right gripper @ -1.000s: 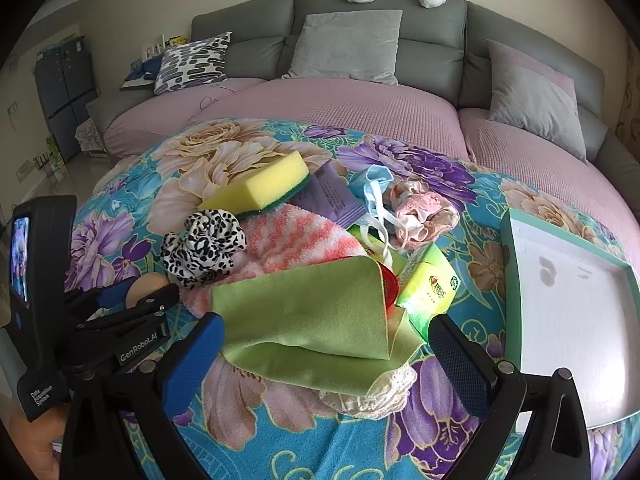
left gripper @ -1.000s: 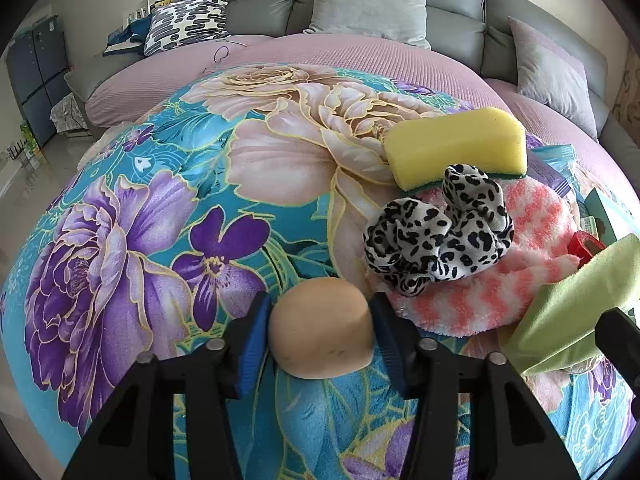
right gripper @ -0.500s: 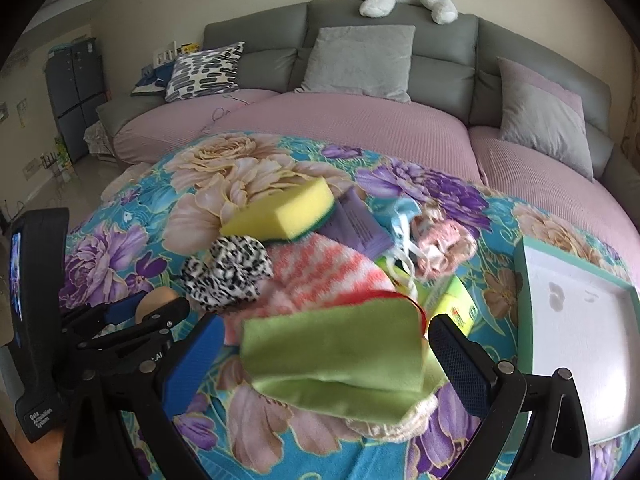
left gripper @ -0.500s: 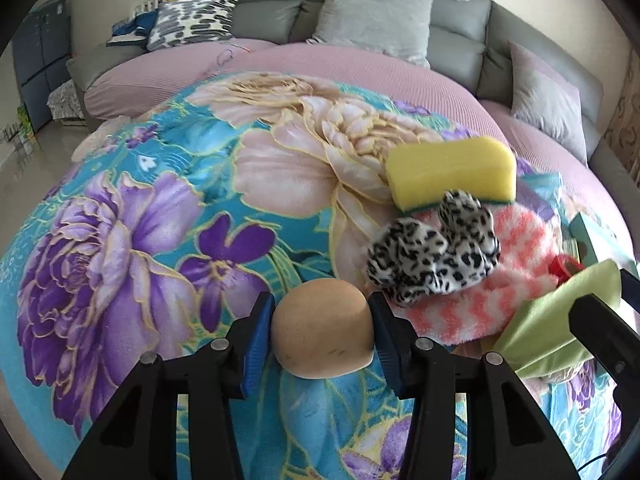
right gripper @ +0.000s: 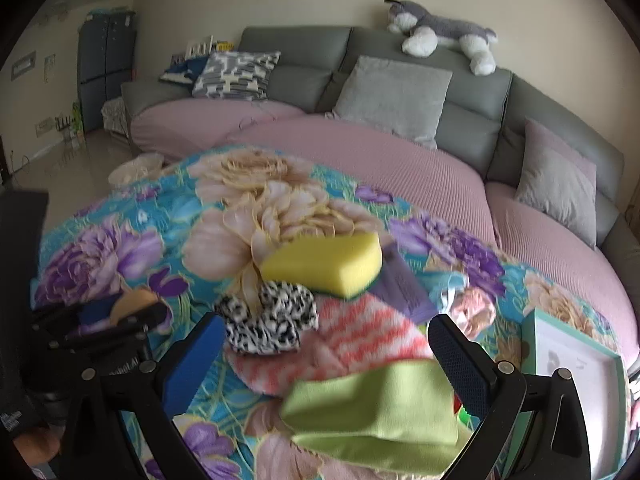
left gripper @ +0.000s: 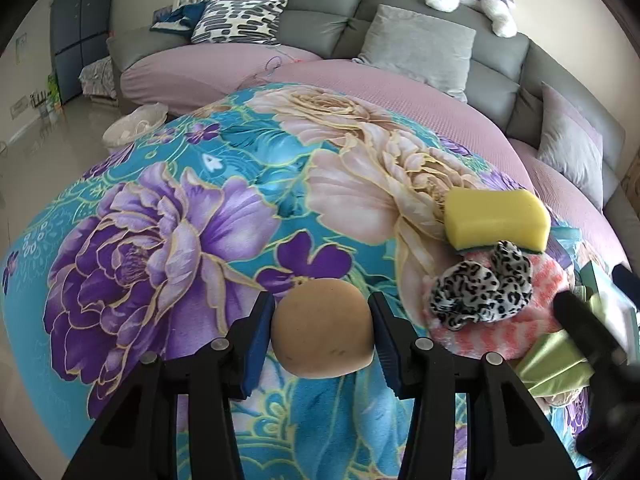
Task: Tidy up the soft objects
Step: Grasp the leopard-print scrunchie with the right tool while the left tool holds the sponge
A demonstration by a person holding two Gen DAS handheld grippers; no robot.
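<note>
While the left claw (left gripper: 323, 334) pinches the tan makeup sponge (left gripper: 323, 332) between its blue pads, that sponge sits raised just above the floral blanket (left gripper: 168, 216), to the left of the main heap. The right claw (right gripper: 326, 360) is spread wide with nothing between its pads, hanging over the heap itself. That heap holds a yellow sponge (right gripper: 324, 266), a leopard-print scrunchie (right gripper: 268, 322) lying on a pink striped fluffy cloth (right gripper: 360, 340), and a folded green cloth (right gripper: 380, 412) nearest the right claw. A white tray with a teal rim (right gripper: 572, 364) lies at the right edge of the blanket, and from the right wrist view it looks bare.

My reading is that the step in hand is carrying the first picked item away for sorting. If the tray is the collecting place, which I cannot confirm, the next move calls for taking the makeup sponge across the heap without dragging the scrunchie, then easing the grip slowly, since the squashed foam may spring and roll. The right claw seems placed to come down on the green cloth.
</note>
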